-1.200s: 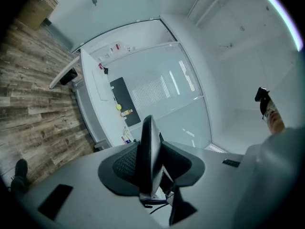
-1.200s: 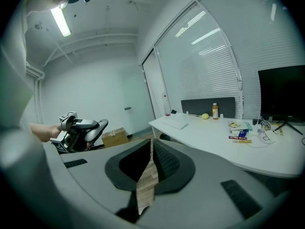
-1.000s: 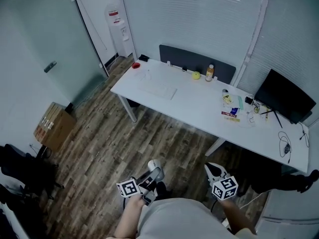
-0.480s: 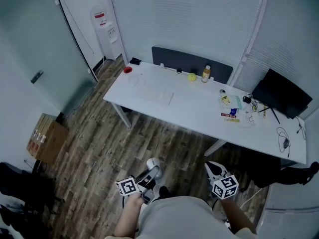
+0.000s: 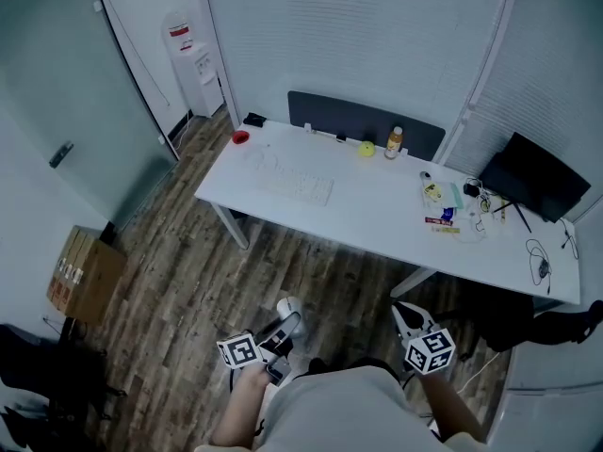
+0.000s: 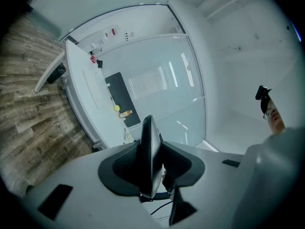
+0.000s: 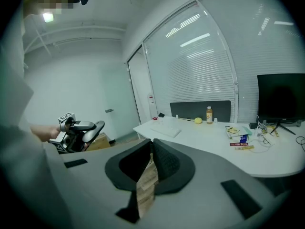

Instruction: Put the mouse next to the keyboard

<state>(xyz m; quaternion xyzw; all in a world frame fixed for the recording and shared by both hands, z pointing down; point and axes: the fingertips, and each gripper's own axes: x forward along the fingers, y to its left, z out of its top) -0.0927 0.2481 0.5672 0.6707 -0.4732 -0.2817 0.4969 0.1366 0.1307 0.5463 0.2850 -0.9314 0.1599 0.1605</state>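
Note:
My left gripper (image 5: pixel 285 328) is held low near my body, shut on a dark and silver mouse (image 5: pixel 288 325). In the left gripper view the mouse (image 6: pixel 150 162) stands edge-on, clamped between the two pads. The right gripper view shows the mouse (image 7: pixel 93 130) from the side in the left gripper (image 7: pixel 83 133). My right gripper (image 5: pixel 406 317) is also low, its jaws shut with nothing between them (image 7: pixel 151 146). The white keyboard (image 5: pixel 297 187) lies on the left part of the white desk (image 5: pixel 377 226), well ahead of both grippers.
On the desk stand a bottle (image 5: pixel 395 140), a yellow ball (image 5: pixel 366 149), a red object (image 5: pixel 240 137), small packets (image 5: pixel 439 217) and a dark monitor (image 5: pixel 533 183) with cables. A cardboard box (image 5: pixel 81 276) sits on the wood floor at left. A water dispenser (image 5: pixel 191 64) stands by the wall.
The head view has shifted slightly, so the desk sits a little differently in it. Both grippers keep their places and the mouse stays held.

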